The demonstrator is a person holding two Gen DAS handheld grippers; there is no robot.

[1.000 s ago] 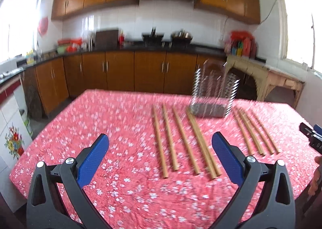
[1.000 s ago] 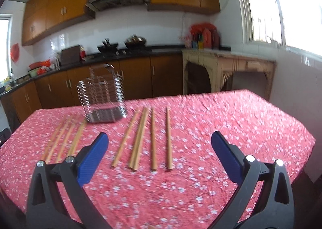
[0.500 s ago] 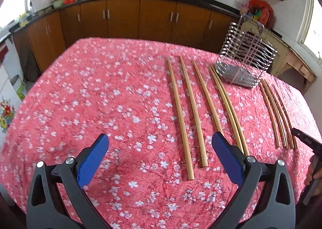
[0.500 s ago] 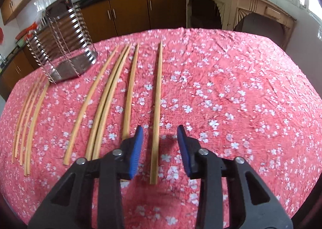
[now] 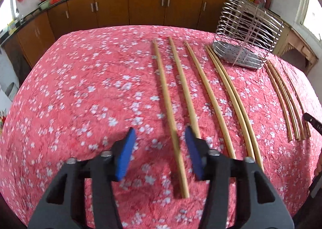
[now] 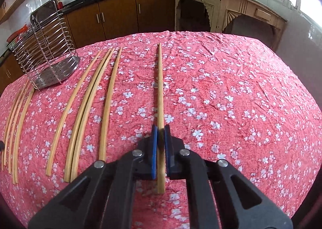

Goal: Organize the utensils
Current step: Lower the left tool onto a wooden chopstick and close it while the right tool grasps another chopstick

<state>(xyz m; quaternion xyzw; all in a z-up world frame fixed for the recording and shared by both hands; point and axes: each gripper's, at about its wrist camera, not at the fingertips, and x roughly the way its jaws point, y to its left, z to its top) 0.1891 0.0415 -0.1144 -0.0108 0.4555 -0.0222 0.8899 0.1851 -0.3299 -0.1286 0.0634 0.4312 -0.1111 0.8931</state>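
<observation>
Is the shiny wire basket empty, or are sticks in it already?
Empty. The wire basket shows only its bare metal floor through the wires, and all the chopsticks lie flat on the tablecloth.

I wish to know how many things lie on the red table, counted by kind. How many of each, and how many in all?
Chopsticks: 10, with 5 on each side of the rack; the right gripper is closed on one of them.
Wire rack: 1
Total: 11
</observation>
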